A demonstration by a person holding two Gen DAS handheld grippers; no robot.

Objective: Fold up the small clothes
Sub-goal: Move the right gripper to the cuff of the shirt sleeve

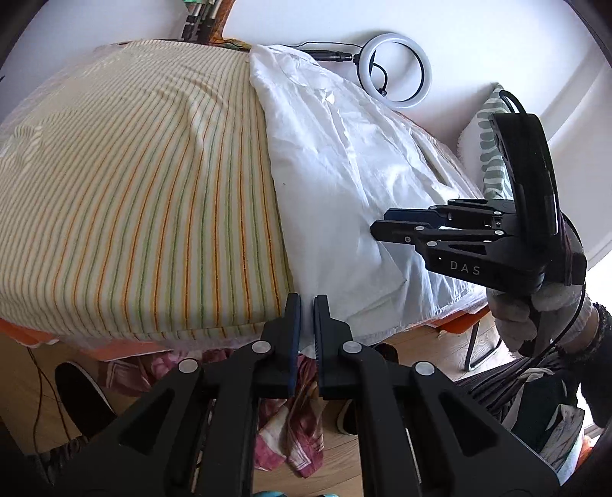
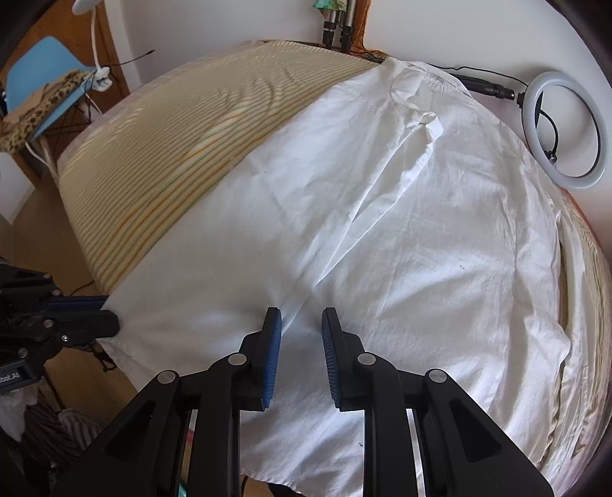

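A white collared shirt [image 1: 344,172] [image 2: 401,229] lies spread over the right half of a striped table cover [image 1: 134,191] [image 2: 172,153], collar at the far end. My left gripper [image 1: 306,302] [image 2: 111,313] is at the near table edge, shut on the shirt's bottom left corner; a strip of white cloth shows between its pads. My right gripper [image 1: 380,223] [image 2: 301,317] points steeply down over the shirt's lower part. Its jaws stand a little apart, with the fabric lying flat beneath them and nothing pinched. A gloved hand [image 1: 516,321] holds it.
A ring light [image 1: 397,72] [image 2: 566,130] and its cable lie at the far right by the wall. Tripod legs [image 2: 338,26] stand behind the table. A blue chair [image 2: 42,76] is far left. Pink checked cloth [image 1: 302,413] and a shoe [image 1: 76,386] lie on the floor below.
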